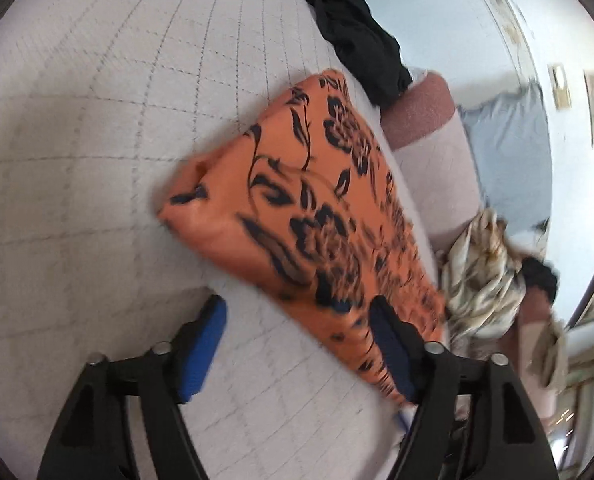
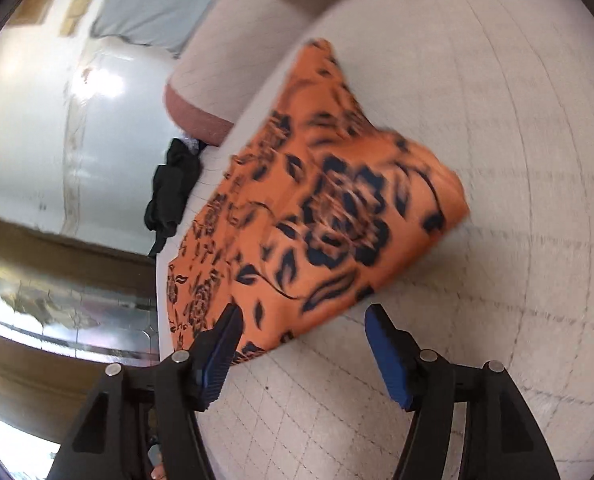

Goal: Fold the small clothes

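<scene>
2 hand-held grippers are hovering over a quilted bed (image 1: 97,160), both with jaws standing apart and gripping nothing. Between them, an orange floral garment (image 1: 317,220) is lying folded near the bed's edge. The left hand-held gripper (image 1: 297,344) and right hand-held gripper (image 2: 303,344) are each overlapping its near corner. A black garment (image 1: 357,40) is sitting beyond it.

Cloth on cloth, hard plastic near

Smooth orange floral-print cloth (image 1: 317,208) lies on matt quilted beige fabric (image 1: 97,160); ribbed blue pads (image 2: 389,360) sit on black plastic fingers; satiny cream cloth (image 1: 481,280) looks glossy.
</scene>
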The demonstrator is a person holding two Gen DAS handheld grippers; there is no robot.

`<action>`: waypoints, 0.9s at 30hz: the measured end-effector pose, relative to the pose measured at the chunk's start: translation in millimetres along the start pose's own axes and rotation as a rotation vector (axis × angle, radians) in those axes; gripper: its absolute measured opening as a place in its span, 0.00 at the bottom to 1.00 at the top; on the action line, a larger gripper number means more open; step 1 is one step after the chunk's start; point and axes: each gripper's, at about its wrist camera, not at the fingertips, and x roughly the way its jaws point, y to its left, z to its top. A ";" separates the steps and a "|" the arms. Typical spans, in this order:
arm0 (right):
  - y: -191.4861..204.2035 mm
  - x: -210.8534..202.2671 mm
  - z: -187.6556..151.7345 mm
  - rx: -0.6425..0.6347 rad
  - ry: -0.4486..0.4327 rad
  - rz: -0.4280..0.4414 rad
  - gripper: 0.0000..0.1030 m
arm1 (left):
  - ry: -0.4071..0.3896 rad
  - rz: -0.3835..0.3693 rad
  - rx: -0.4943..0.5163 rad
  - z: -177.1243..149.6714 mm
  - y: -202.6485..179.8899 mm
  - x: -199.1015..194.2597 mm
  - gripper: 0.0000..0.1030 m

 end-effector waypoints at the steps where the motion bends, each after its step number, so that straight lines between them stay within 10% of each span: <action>1: -4.3 4.1 1.0 0.021 0.005 -0.009 0.66 | -0.015 -0.016 -0.023 4.7 0.2 3.4 0.78; 11: -11.4 37.9 37.3 0.134 -0.099 0.103 0.74 | -0.099 -0.126 -0.121 36.6 2.2 22.6 0.78; 14: -9.0 47.4 48.9 0.147 -0.134 0.139 0.74 | -0.117 -0.073 -0.077 40.7 -2.5 28.1 0.41; 16: -1.8 60.0 55.9 0.126 -0.164 0.122 0.67 | -0.106 -0.003 -0.070 40.8 3.0 35.9 0.25; 18: 7.1 72.5 59.9 0.078 -0.171 0.041 0.29 | -0.110 -0.013 -0.078 42.5 4.4 36.1 0.23; 27: 25.7 33.8 42.5 -0.015 -0.249 0.021 0.19 | -0.157 -0.053 0.016 28.0 -16.3 0.0 0.15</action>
